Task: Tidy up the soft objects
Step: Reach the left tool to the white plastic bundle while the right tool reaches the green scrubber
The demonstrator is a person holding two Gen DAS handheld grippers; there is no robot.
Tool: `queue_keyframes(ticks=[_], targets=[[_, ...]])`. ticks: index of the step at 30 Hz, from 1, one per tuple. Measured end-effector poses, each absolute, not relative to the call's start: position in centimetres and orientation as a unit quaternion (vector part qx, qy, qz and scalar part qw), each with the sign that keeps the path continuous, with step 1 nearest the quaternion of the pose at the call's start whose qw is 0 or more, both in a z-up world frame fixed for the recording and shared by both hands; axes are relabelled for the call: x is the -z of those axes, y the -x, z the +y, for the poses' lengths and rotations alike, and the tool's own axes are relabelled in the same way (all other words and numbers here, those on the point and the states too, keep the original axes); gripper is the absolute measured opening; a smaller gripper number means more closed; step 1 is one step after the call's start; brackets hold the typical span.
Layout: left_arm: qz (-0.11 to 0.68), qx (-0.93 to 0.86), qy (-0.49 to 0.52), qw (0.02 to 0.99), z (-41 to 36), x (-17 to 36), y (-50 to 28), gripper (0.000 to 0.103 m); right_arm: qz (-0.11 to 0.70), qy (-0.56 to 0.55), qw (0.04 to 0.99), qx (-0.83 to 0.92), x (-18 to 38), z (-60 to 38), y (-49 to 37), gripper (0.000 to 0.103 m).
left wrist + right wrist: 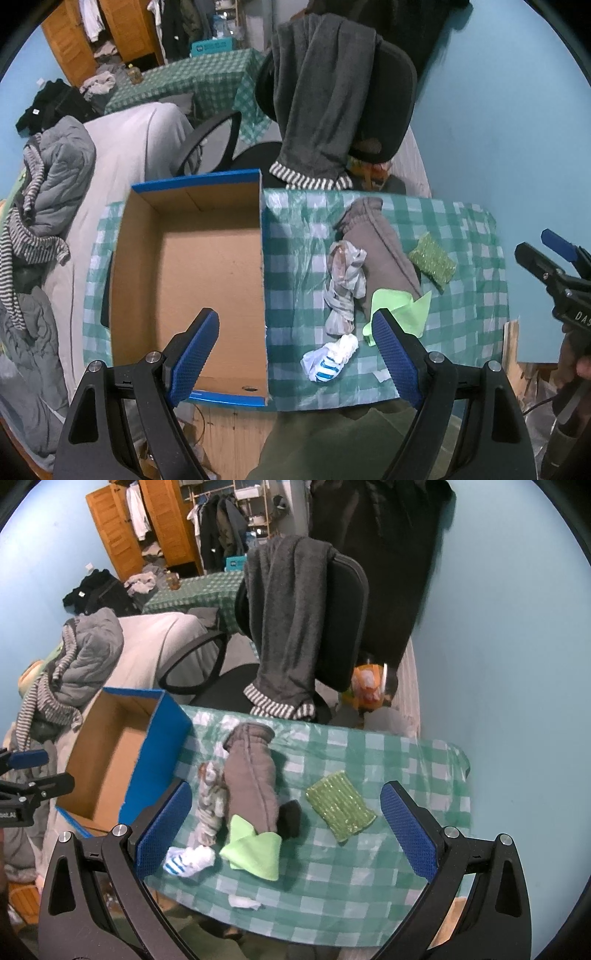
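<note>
A bench (461, 295) under a green-checked cloth carries an open cardboard box (207, 280) with blue outer walls at its left end; the box stands empty, with a round hole low in its near wall. To the right of the box, about mid-bench, the soft things lie bunched together: a grey garment (380, 247) running from the far edge toward the near one, a twisted grey-and-white rag (345, 284) touching its left side, a white sock with blue stripes (328, 360) near the near edge just below the rag, a lime cloth (402, 310) folded over the garment's near end, and a small black item (290, 818) against the garment, seen only in the right wrist view. A green ribbed sponge (432, 264) lies apart, to the right of the garment. The left tool (295, 354) hangs above the near edge, its blue pads spread wide over the box's right wall and the sock, holding nothing. The right tool (284, 830) hovers above the near edge with pads likewise wide apart and empty, the lime cloth and black item between them. In the left wrist view the right tool's black body at the right edge bears white letters "DA", the rest cut off; no other writing is legible. Beyond the far edge a chair (391, 92) has a dark grey garment (321, 92) with striped cuffs draped over it.
</note>
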State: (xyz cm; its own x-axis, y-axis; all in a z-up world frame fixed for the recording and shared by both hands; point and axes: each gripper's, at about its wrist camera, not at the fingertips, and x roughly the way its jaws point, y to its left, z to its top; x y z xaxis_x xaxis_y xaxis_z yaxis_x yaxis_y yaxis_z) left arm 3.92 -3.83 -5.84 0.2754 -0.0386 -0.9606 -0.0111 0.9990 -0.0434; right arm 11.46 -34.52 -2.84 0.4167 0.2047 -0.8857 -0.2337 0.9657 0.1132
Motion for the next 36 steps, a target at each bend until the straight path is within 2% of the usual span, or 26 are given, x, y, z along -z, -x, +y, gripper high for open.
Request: queue_keyframes(ticks=[12, 36], targets=[[0.647, 0.036, 0.021, 0.762, -6.4, 11.3, -6.2, 0.086, 0.559, 0.036, 0.820, -0.116, 6.5, -37.3, -12.5, 0.101], [0.707, 0.043, 0.008, 0.706, -10.5, 21.2, -9.7, 0.086, 0.623, 0.062, 0.766, -0.146, 17.5, -39.4, -17.4, 0.101]])
